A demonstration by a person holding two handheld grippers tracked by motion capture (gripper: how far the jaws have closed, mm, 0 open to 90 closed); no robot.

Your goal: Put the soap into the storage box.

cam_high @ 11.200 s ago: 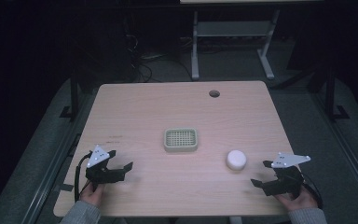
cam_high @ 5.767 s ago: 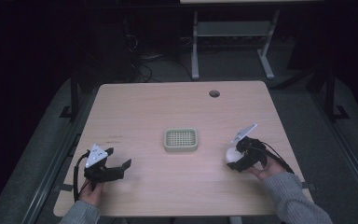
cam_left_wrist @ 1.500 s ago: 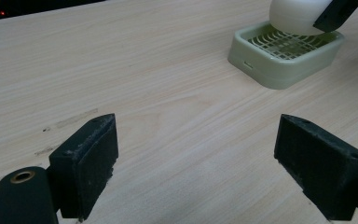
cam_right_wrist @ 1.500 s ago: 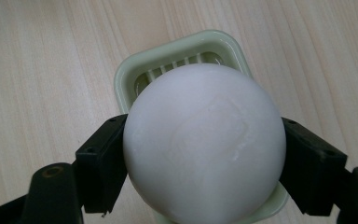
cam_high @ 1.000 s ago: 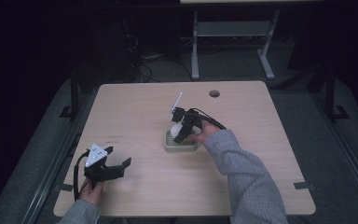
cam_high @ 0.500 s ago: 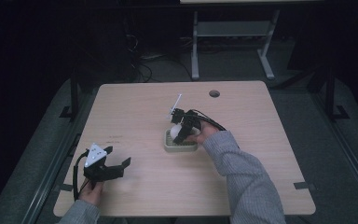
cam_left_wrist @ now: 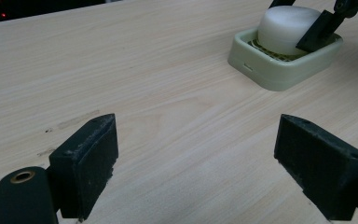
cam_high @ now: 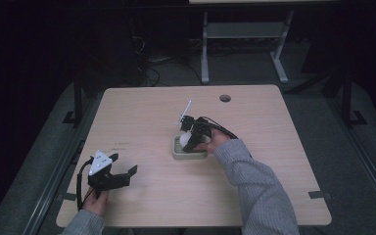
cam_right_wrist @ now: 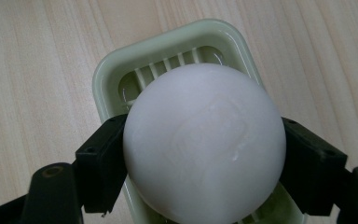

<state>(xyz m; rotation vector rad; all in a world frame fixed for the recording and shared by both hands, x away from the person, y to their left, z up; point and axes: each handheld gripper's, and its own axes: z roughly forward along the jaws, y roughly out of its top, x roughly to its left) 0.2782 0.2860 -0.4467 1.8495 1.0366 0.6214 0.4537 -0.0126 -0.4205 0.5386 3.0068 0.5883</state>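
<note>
The right gripper (cam_right_wrist: 204, 158) is clamped on the round white bar of soap (cam_right_wrist: 204, 147), one jaw on each side at its widest, directly above the pale green slotted plastic soap dish (cam_right_wrist: 116, 77). The soap looks hard, light and probably slick, so that mid-height grip suits it. The left gripper (cam_left_wrist: 205, 172) rests wide apart on the wooden table (cam_left_wrist: 135, 70), the dish well ahead of it.

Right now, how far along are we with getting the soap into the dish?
Nearly done. The round white soap has been carried to the green soap dish and sits in it on the slats. In hand: the right gripper is clamped on the soap's sides. Left: open that gripper and lift away. The left gripper rests open near the table edge.
</note>
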